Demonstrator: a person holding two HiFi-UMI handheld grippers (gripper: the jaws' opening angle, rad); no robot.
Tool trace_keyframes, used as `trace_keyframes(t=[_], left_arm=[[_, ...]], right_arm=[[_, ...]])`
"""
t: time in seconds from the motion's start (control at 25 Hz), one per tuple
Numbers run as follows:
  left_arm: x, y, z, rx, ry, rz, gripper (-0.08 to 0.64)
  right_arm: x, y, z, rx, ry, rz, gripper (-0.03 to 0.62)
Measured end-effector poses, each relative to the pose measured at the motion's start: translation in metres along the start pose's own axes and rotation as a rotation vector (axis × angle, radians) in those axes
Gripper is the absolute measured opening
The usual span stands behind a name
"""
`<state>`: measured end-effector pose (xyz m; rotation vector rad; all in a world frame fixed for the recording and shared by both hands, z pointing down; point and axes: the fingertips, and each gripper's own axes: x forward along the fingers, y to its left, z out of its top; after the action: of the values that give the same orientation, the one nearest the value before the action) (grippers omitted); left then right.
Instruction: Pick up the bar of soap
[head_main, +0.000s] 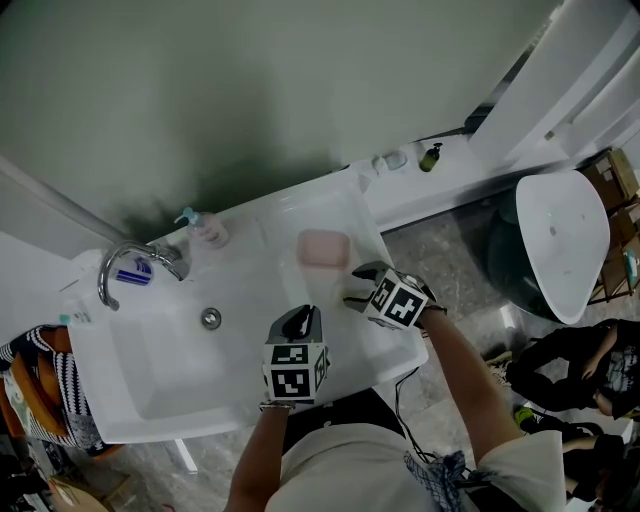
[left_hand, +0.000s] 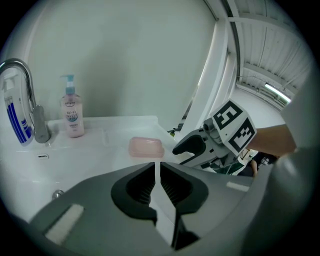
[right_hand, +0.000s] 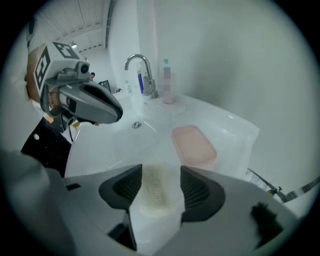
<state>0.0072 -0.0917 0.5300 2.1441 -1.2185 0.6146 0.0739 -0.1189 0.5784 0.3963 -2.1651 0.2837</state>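
Note:
A pale cream bar of soap (right_hand: 155, 192) lies flat on the white ledge of the sink (head_main: 395, 355), right of the basin. My right gripper (right_hand: 160, 174) straddles it with a jaw on each side; a gap shows beside the bar, so it stands open. In the head view the soap (head_main: 353, 298) peeks out under the right gripper (head_main: 362, 283). Just beyond sits an empty pink soap dish (head_main: 324, 248) (right_hand: 194, 145) (left_hand: 146, 147). My left gripper (head_main: 303, 315) (left_hand: 159, 172) hovers over the basin's right side, shut and empty.
A chrome faucet (head_main: 125, 262) and a pink pump bottle (head_main: 205, 228) stand at the back left of the sink, with a drain (head_main: 210, 318) in the basin. A wall runs behind. A white round seat (head_main: 560, 240) stands on the floor to the right.

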Motion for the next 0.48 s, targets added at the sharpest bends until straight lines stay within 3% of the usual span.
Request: trace_keyframes(t=[0.48], left_arm=[[-0.007, -0.007, 0.003, 0.006, -0.029, -0.021, 0.041]], right_arm=[[-0.046, 0.012, 0.021, 0.357, -0.299, -0.111, 0.227]])
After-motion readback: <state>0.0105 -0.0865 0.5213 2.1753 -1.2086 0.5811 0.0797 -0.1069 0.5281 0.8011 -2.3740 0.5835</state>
